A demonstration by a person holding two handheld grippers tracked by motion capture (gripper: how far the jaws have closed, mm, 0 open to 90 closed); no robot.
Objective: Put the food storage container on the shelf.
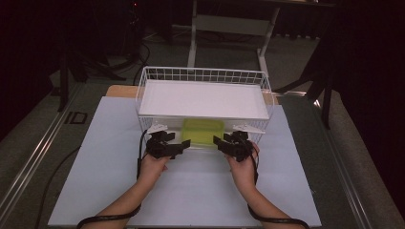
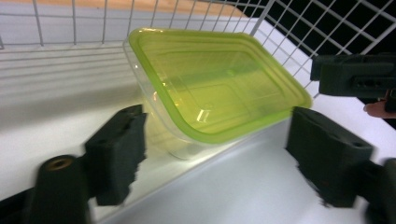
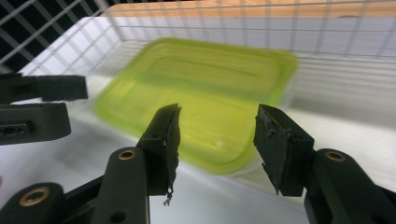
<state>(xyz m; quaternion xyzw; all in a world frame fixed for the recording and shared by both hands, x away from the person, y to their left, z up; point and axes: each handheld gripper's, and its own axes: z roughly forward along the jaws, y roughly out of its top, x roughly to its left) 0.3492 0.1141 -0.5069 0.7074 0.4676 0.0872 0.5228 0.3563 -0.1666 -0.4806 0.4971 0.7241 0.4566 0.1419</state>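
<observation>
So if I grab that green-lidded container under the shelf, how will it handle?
The container looks like thin clear plastic and seems empty, so it is probably light and may flex if squeezed. Its glossy lid could be slippery against the pads. It sits low and flat, so it should slide rather than tip.

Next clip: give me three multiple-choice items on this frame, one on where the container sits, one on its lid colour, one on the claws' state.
1. Where is the container?
A. on the rack's top shelf
B. on the rack's lower level, under the white shelf
C. on the floor

2. Its lid is
A. yellow-green
B. red
C. blue

3. The left claw and right claw are
A. both clamped on the container
B. both open, holding nothing
C. one holding a cup

Key: 1 B, the high view shows it beneath the shelf; 2 A, seen in both gripper views; 3 B, jaws stand apart without touching the lid.
</observation>
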